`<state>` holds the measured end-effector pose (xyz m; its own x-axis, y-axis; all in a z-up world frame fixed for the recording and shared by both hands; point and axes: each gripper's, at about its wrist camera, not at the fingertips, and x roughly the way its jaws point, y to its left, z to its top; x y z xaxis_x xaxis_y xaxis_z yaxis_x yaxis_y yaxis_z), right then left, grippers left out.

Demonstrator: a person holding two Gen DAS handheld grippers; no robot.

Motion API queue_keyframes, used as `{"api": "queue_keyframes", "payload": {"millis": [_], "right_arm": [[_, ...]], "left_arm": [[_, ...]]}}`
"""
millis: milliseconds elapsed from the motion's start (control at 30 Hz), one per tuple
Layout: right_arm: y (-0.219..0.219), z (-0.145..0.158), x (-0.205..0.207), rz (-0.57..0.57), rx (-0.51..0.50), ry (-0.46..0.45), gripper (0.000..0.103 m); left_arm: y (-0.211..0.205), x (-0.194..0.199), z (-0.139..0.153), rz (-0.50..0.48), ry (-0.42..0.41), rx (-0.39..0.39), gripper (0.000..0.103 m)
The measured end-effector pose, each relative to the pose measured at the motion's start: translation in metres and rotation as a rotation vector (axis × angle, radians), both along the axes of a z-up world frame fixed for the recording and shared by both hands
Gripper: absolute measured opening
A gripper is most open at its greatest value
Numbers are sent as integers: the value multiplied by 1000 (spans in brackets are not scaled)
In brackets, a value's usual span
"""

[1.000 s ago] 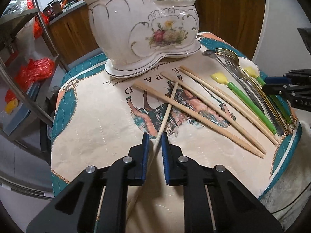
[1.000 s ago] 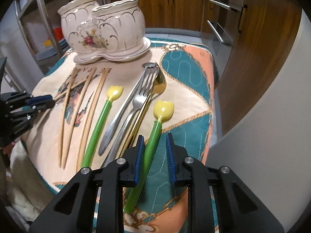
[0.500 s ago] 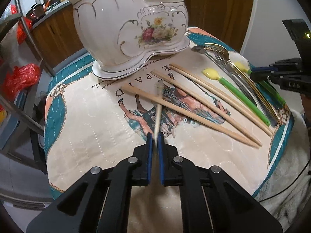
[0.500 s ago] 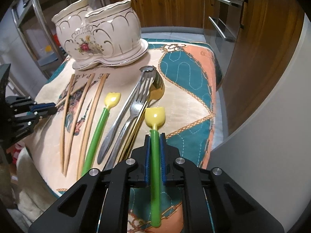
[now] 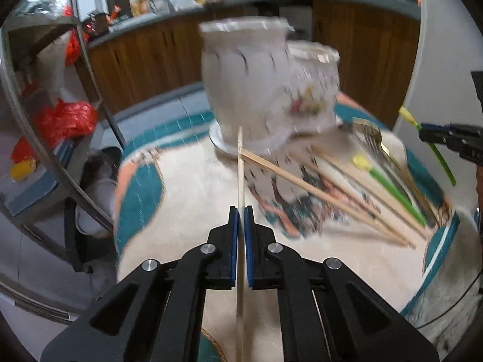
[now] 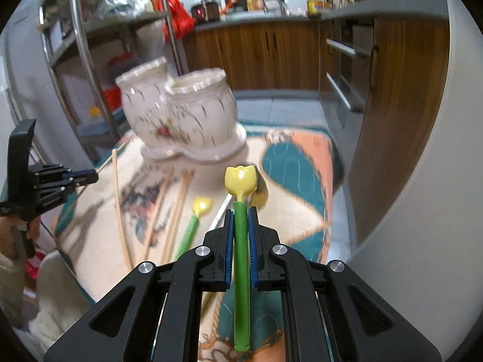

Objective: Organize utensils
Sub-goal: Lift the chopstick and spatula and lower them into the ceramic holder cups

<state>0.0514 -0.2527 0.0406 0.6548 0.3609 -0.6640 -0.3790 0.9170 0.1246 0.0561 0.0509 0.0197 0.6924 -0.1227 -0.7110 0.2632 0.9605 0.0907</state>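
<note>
Pinching one chopstick (image 5: pixel 240 175) in left jaws, one tulip spoon (image 6: pixel 241 199) in right; three chopsticks (image 5: pixel 332 193) lying.

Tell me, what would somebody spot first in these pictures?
Probably the yellow tulip spoon, pinched by its green handle in the right tool, up front. Next the white flowery holder on the cloth behind, and the left tool gripping one chopstick.

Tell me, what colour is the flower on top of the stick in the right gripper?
Yellow, on a green stick; the right wrist view shows it best.
</note>
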Motion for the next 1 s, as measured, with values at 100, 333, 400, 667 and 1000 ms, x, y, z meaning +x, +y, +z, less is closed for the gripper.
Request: {"api": "queue_keyframes", "payload": {"millis": [100, 333, 400, 667, 1000], "right_arm": [[1, 12, 1, -1, 38, -58, 10], [12, 34, 15, 18, 129, -133, 10], [19, 46, 22, 30, 156, -176, 10], [41, 75, 52, 54, 239, -260, 10], [59, 83, 105, 19, 341, -329, 10]], "left_arm": [[4, 1, 16, 22, -76, -28, 4], [5, -5, 52, -11, -227, -126, 4], [3, -7, 64, -18, -282, -152, 4], [-7, 14, 103, -62, -410, -238, 4], [-16, 89, 129, -51, -472, -351, 4]]}}
